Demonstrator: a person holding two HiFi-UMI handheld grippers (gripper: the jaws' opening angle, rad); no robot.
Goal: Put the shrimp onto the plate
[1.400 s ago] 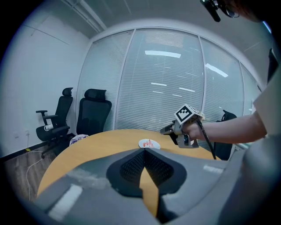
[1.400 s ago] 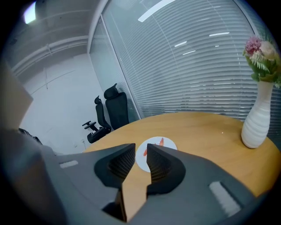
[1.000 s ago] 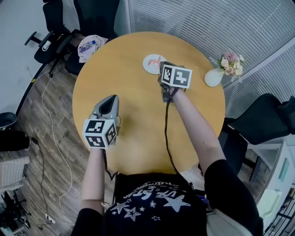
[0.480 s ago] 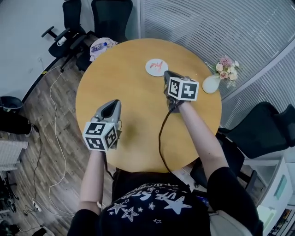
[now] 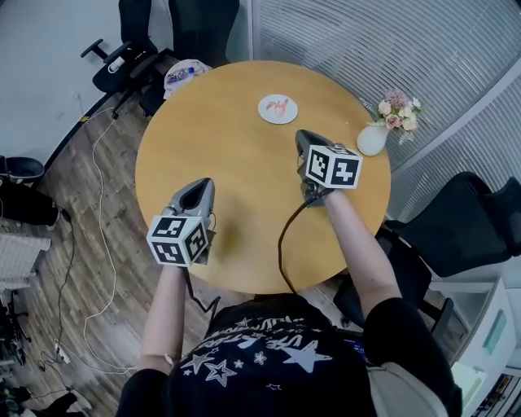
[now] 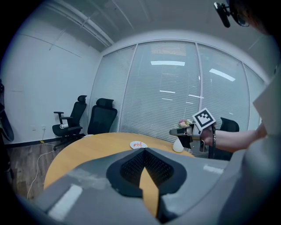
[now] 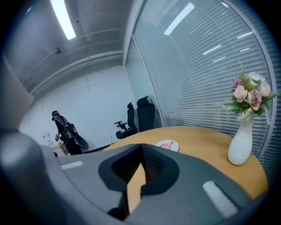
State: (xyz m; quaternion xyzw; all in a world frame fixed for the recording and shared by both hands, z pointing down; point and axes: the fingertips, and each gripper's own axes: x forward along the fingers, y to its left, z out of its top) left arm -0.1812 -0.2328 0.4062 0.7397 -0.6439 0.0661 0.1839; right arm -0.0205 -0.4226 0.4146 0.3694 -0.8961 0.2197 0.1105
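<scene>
Task status: the shrimp (image 5: 281, 105) lies on the plate (image 5: 266, 113), a small white round one on the far side of the table (image 5: 236, 163). I judge the placing done. Nothing seems left of the task except drawing clear.

Left gripper (image 6: 144, 150): jaws together, nothing between them. Right gripper (image 7: 141, 145): jaws together, likewise empty. Both hang over the nearer part of the table, well apart from the plate, with the right one the nearer to it.

Surface: round table with a plain light wood top, and I see no marks on it. Besides the plate it carries only a white vase (image 5: 372, 139) of pink flowers (image 5: 398, 107), close to its right edge.

Room: wood plank floor (image 5: 73, 212). Black office chairs (image 5: 202, 24) stand beyond the far edge of the table. A pale bundle (image 5: 186, 75) sits on one of them, too small for me to identify. A glass partition with lowered blinds (image 5: 350, 41) runs behind the table and round to the right. In the right gripper view a person (image 7: 61, 125) stands far back by the white wall.
</scene>
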